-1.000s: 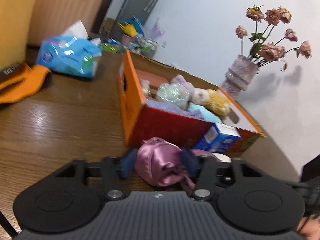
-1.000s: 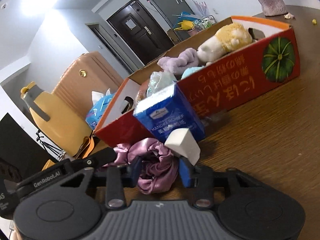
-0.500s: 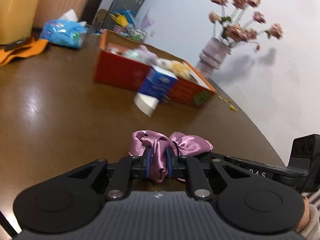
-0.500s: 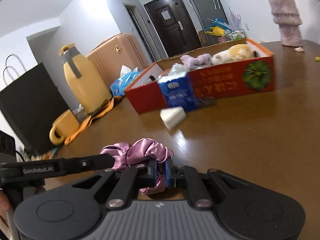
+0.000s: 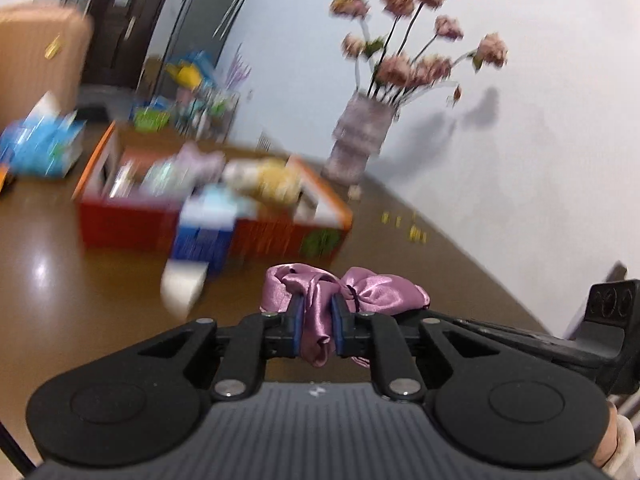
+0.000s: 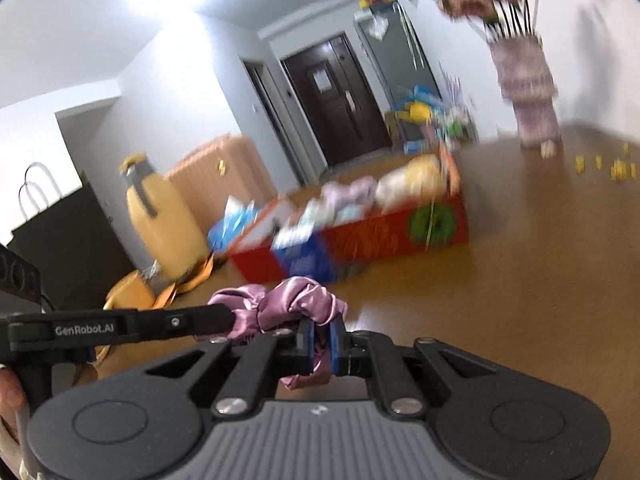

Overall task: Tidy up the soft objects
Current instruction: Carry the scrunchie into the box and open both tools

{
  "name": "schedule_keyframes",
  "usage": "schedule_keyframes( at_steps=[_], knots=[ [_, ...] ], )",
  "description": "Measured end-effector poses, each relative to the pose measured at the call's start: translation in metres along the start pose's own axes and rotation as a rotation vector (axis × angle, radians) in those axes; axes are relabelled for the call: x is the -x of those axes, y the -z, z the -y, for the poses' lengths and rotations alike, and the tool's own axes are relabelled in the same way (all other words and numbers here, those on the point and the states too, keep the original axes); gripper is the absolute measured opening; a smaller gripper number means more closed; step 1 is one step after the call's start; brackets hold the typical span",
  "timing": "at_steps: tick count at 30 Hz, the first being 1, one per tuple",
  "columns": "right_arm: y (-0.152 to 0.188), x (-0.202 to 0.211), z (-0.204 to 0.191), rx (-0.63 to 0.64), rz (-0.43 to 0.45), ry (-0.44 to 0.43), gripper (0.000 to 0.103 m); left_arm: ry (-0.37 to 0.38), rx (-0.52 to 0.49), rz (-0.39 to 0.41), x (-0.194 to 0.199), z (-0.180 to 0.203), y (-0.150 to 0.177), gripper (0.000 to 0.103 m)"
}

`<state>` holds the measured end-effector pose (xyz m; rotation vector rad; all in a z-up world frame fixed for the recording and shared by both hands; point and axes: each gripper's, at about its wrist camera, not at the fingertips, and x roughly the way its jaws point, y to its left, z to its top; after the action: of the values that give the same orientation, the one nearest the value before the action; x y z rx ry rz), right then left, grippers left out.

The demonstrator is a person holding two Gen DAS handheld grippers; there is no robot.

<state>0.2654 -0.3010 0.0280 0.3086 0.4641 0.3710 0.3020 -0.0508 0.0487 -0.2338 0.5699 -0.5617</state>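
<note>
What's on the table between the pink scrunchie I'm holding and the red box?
In the left wrist view, a blue tissue pack leaning on the red box, a white sponge wedge before it, then bare table up to the scrunchie.

Scrunchie (image 5: 320,300) is glossy pink satin cloth, crinkled. Desk (image 5: 80,300) is brown wood, polished, throwing glare. Claw bodies look like matt black plastic; box (image 6: 376,236) is printed cardboard.

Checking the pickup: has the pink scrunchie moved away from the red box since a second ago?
Yes. The pink scrunchie, pinched by both grippers, was beside the red box; now it's well clear.
</note>
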Motion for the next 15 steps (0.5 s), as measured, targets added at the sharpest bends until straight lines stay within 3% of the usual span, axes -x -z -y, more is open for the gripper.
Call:
schedule_keyframes(
  at_steps=[3, 7, 12, 15],
  knots=[
    [-0.049, -0.029, 0.018, 0.056, 0.026, 0.036, 0.007, -0.027, 0.0, 0.008, -0.052, -0.002, -0.049, 0.015],
    [-0.1, -0.086, 0.046, 0.085, -0.007, 0.093, 0.007, -0.084, 0.034, -0.037, -0.127, -0.012, -0.089, 0.014],
    [-0.121, -0.157, 0.069, 0.111, -0.115, 0.173, 0.007, -0.174, 0.056, -0.115, -0.194, -0.026, -0.094, 0.014],
    [-0.117, -0.178, 0.064, 0.191, -0.141, 0.215, 0.009, -0.192, 0.045, -0.161, -0.208, -0.032, -0.086, 0.014]
  ],
)
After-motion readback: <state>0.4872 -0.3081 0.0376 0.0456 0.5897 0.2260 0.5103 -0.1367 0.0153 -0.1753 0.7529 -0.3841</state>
